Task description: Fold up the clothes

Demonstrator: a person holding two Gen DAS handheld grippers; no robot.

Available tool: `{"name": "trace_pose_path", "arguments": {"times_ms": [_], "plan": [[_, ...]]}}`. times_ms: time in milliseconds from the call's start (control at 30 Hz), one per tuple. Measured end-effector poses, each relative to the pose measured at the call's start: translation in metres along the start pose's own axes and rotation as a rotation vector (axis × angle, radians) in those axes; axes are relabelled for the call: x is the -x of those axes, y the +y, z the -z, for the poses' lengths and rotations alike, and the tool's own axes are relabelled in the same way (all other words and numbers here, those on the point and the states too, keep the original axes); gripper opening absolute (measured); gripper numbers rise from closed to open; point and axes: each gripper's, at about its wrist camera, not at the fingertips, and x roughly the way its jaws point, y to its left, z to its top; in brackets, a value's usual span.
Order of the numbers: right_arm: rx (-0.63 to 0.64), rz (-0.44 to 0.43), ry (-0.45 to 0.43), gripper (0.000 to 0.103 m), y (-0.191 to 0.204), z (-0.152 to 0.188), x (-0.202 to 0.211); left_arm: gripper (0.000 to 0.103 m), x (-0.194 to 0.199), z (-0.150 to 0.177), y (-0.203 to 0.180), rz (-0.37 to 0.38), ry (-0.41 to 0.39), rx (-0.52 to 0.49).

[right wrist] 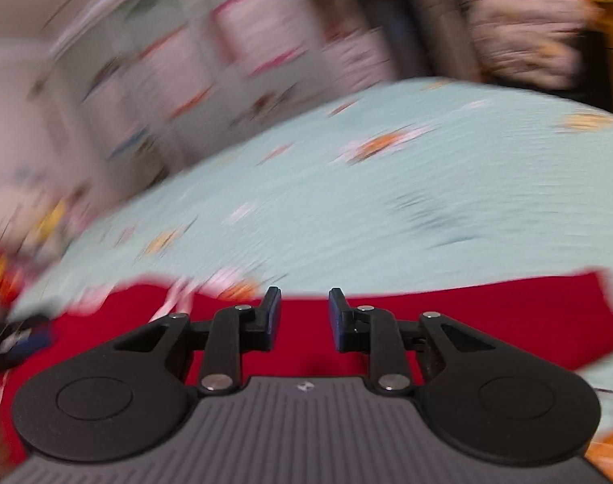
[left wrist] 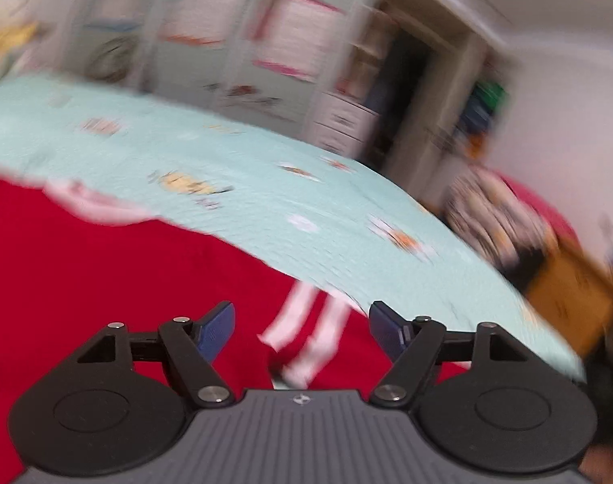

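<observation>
Item one: red garment. It lies spread on the bed, under and ahead of both my tools, in what looks like a soft knit or fleece with a matt nap. A white-striped trim band runs across it between my left fingers, and a paler pink-white edge shows at its far left border. From the right wrist view the same red cloth ends in a fairly straight far edge. I judge it is laid flat so that I can fold it, with the fold not yet finished.

Item two: bedspread. Pale mint and quilted, with a fine puckered texture and small printed cartoon patches in orange and yellow. It serves as my folding surface, being broad, flat and soft.

Item three: left gripper. Black hinged arms carry blue ribbed pads, and the fingers stand wide apart with nothing between them but air above the striped band. I judge I have it spread ready to take the cloth.

Item four: right gripper. It is the same make, its fingers parted by a narrower gap, with no cloth pinched between the pads. It points over the far edge of the red cloth.

Item five: wardrobe. Pale panelled doors with pink and orange trim stand beyond the bed, too blurred to describe further.

Item six: wooden furniture. Orange-brown and hard-edged, it stands beside the bed with a heap of patterned cloth on top.
</observation>
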Motion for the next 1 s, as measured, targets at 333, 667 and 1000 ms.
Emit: {"name": "trace_pose_path", "arguments": {"times_ms": [333,667,1000], "plan": [[-0.208,0.189,-0.002,0.0,-0.041,0.014,-0.03,0.07,-0.043,0.022,0.037,-0.019,0.039,0.09],[0.11,0.034,0.115,0.016,0.049,0.007,-0.059,0.072,-0.046,0.019,0.05,0.039,0.05,0.13],[-0.022,0.248,0.059,0.012,0.042,-0.007,-0.086,0.072,-0.044,0.019,0.051,0.055,0.07,0.117]]}}
